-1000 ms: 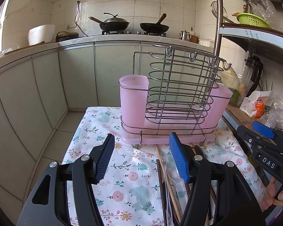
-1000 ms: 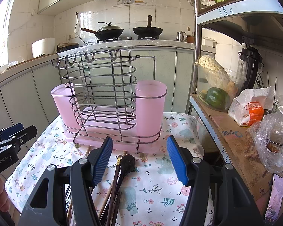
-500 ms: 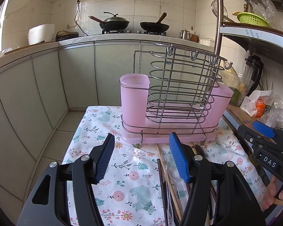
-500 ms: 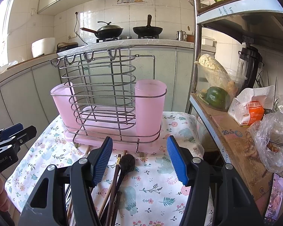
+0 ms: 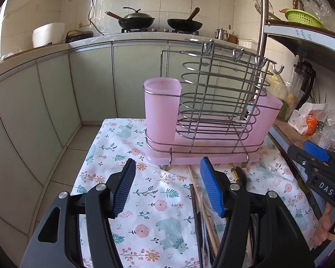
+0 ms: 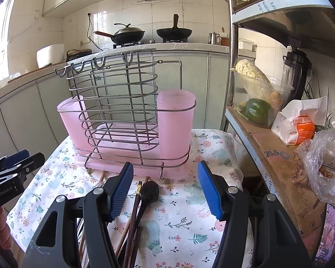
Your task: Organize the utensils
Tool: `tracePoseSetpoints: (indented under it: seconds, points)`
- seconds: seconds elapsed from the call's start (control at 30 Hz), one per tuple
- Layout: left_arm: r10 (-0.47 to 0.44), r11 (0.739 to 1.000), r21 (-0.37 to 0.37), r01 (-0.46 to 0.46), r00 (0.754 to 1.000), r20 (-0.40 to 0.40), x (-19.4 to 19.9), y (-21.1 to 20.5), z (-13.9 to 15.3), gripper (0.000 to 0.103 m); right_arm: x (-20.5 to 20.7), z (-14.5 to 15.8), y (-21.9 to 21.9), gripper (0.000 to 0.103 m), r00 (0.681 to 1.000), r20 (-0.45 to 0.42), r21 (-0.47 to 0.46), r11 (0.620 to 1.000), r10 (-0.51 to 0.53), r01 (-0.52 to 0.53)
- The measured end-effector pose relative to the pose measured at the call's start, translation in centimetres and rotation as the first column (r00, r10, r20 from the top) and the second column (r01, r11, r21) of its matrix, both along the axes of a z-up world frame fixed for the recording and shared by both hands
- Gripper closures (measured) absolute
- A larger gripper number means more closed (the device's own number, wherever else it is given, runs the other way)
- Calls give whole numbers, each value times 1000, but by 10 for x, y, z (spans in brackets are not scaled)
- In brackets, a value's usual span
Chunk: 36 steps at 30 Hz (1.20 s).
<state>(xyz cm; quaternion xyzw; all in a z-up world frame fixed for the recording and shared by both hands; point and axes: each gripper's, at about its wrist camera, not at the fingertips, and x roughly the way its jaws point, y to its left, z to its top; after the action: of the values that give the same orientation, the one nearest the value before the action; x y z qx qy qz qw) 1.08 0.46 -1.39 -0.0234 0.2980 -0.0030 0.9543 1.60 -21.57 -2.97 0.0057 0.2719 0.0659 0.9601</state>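
A wire utensil rack [image 5: 214,102] with two pink cups [image 5: 162,111] and a pink tray stands at the far side of a floral-cloth table [image 5: 145,210]; it also shows in the right wrist view [image 6: 122,116]. Chopsticks [image 5: 201,207] and a black spoon [image 6: 148,193] lie in a bundle on the cloth in front of the rack. My left gripper [image 5: 167,188] is open and empty above the cloth, left of the bundle. My right gripper [image 6: 165,189] is open and empty above the spoon. Each gripper shows at the other view's edge.
A shelf unit on the right holds a tub of vegetables [image 6: 256,98], a food packet [image 6: 301,127] and plastic bags [image 6: 323,163]. A phone [image 6: 327,230] lies at its near edge. Kitchen counter with two woks [image 6: 174,32] runs behind. Tiled floor lies left of the table.
Both grippers have shifted only slightly; the rack sits a touch higher in the left wrist view. Both stay open and empty.
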Motion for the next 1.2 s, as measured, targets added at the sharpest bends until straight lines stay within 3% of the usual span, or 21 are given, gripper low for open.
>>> tracePoseSetpoints:
  seconds: [0.27,0.53,0.67,0.8,0.9,1.2]
  points:
    - [-46,997,-72,38,993,-110,12,26,-14,43,9,-10,-8,41,996,-85,41,999,27,-23]
    - [-146,980,-169,103,954,-264,22,28,-42,67,12,-28,-10,43,984,-172,50,998,45,-37]
    - [-238,960,-219,172,917,-321,25,10,-55,75,15,-36,-14,46,974,-214,77,996,70,-54]
    - [-285,952,-213,219,890,-357,29,-8,-65,79,19,-43,-20,50,958,-267,140,988,106,-70]
    - [-305,947,-216,237,872,-383,38,-19,-72,85,23,-48,-22,66,944,-301,181,980,133,-80]
    - [-310,949,-203,241,831,-462,60,-31,-88,96,28,-52,-23,68,928,-326,239,966,180,-103]
